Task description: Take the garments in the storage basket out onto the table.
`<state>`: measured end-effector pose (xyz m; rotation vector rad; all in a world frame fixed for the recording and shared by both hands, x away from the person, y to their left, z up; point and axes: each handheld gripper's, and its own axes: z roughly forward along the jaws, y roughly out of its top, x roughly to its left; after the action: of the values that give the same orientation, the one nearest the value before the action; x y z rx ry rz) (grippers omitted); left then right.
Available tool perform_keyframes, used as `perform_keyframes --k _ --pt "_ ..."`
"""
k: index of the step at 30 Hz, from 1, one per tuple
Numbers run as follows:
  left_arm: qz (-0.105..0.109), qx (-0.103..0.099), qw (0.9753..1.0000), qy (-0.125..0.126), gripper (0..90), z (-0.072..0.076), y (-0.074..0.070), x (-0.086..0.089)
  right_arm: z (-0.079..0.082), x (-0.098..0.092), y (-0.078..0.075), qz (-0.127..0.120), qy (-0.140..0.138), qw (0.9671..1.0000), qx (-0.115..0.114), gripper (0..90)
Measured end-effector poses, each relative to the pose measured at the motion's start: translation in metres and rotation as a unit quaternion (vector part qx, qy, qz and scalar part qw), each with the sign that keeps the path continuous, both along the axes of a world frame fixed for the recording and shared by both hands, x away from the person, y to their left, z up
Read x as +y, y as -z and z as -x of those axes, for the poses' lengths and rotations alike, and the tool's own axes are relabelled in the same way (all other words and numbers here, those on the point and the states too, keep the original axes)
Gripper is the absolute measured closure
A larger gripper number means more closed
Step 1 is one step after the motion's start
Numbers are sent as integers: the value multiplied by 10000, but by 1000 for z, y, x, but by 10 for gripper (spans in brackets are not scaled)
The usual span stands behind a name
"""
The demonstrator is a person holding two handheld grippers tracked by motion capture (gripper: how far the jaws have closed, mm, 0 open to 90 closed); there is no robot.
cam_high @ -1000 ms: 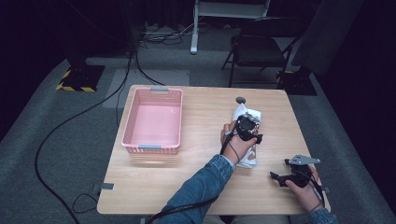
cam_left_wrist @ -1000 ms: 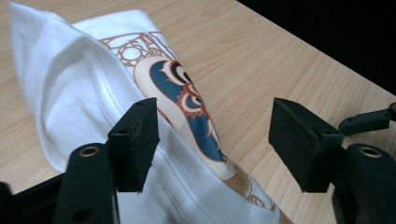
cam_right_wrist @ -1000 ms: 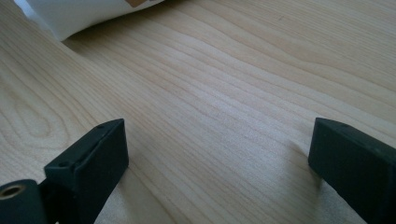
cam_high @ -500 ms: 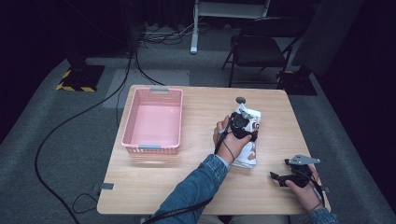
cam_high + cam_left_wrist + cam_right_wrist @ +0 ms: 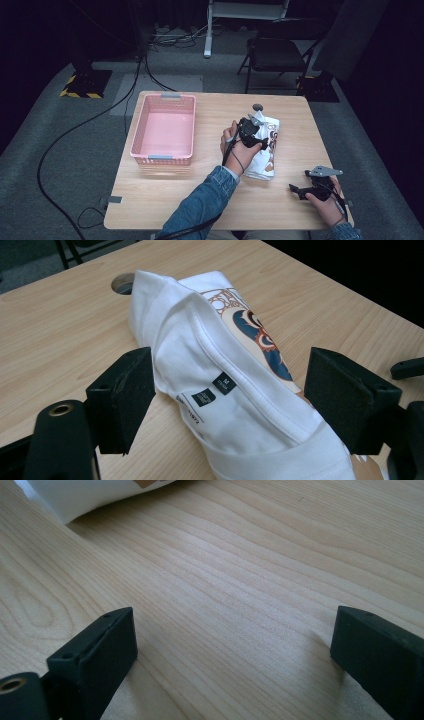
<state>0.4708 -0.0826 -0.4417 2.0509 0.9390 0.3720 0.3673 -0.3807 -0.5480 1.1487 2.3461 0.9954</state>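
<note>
Against a dark studio floor, left tongs point(image 5: 227, 395) straddle, jaws apart, a folded white T-shirt point(image 5: 220, 365) on the wooden counter point(image 5: 220, 200), apparently poised to clamp it, while right tongs point(image 5: 235, 655) rest agape nearby.

One folded shirt point(image 5: 264, 145), one pink basket point(image 5: 162, 131), apparently.

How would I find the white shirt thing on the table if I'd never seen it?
Start at the wooden table and find the pink basket. To its right lies a folded white T-shirt, between the open jaws of the left hand-held gripper. It is the only soft cloth there, with an orange and blue print.
</note>
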Motion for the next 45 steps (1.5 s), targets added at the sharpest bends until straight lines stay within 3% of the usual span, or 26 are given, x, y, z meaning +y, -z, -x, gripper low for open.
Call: perform_keyframes --k 30,45 --pt "29 -213 9990 -391 209 18 -28 67 0 0 0 3 -4 10000 -3 45" --pt "34 -268 9980 -568 209 26 -33 96 -1 0 0 12 -38 10000 3 38"
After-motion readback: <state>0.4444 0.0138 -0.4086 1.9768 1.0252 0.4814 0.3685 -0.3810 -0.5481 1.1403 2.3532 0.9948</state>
